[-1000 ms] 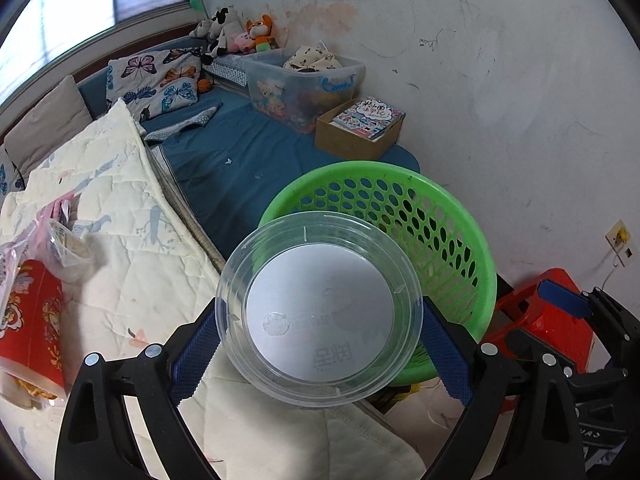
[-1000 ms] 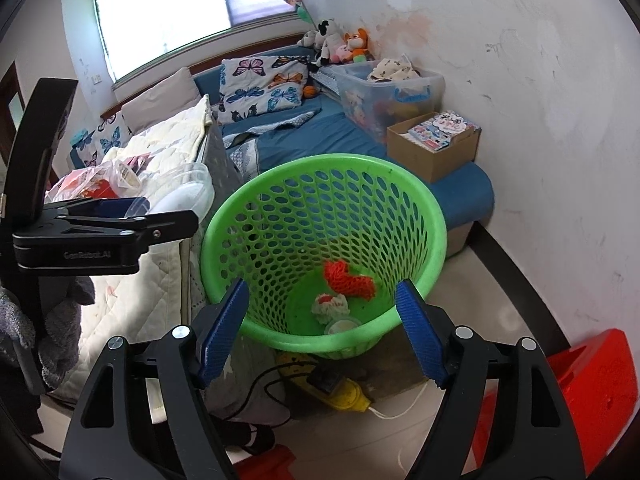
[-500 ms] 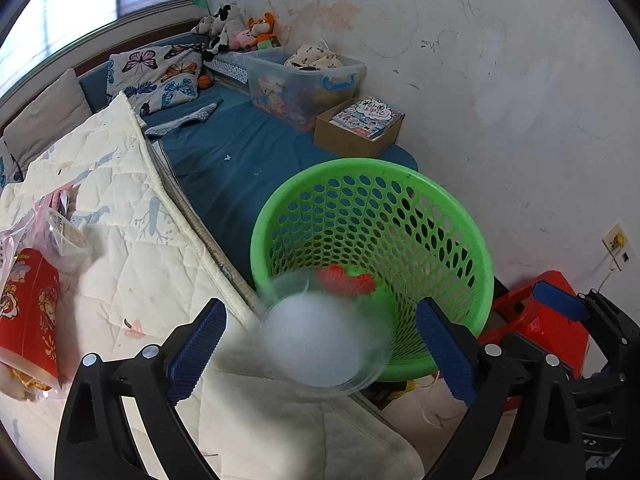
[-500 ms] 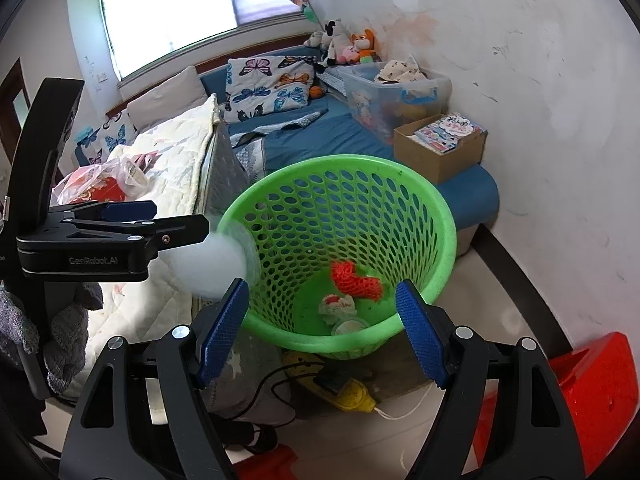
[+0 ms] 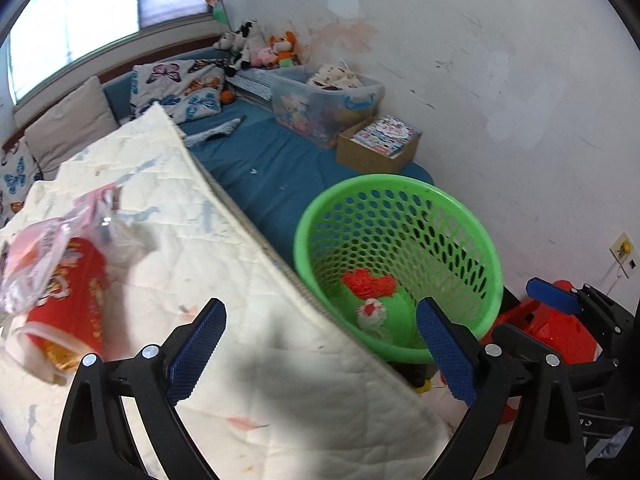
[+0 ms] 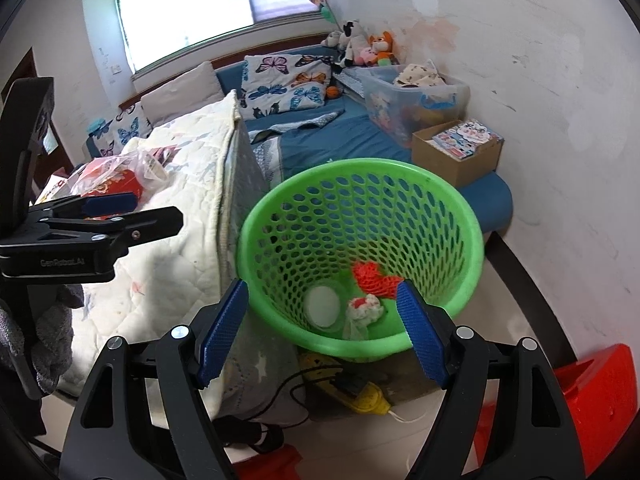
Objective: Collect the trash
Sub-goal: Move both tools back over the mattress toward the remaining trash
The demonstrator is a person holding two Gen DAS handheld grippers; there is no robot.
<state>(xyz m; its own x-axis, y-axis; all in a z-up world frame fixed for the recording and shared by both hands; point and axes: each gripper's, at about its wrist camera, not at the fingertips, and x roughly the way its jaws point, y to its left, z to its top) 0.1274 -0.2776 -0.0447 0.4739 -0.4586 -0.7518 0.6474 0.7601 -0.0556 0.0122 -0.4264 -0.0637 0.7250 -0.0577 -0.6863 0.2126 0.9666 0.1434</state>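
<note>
A green perforated basket [image 5: 400, 179] [image 6: 360, 165] stands on the floor against the bed. At its bottom lie a clear round plastic container [image 6: 322, 306], a red mesh net [image 6: 374, 276] [image 5: 368, 282] and a crumpled tissue [image 6: 364, 308]. My left gripper [image 5: 320, 352] hovers open and empty over the edge of the cream quilt [image 5: 192, 220], to the left of the basket. My right gripper [image 6: 322, 330] stands open and empty just in front of the basket's near rim. A red snack pack in a clear plastic bag [image 5: 68, 292] [image 6: 116, 184] lies on the quilt, left of the left gripper.
A cardboard box of booklets [image 6: 456, 148] and a clear storage bin [image 6: 416, 92] sit on the blue mattress by the wall. A yellow power strip [image 6: 360, 394] with cables lies under the basket. A red plastic stool [image 6: 592, 400] stands at the right.
The left gripper opened and let go of the clear round container, which fell into the basket. That gripper then swung left over the quilt. The right gripper barely moved.
</note>
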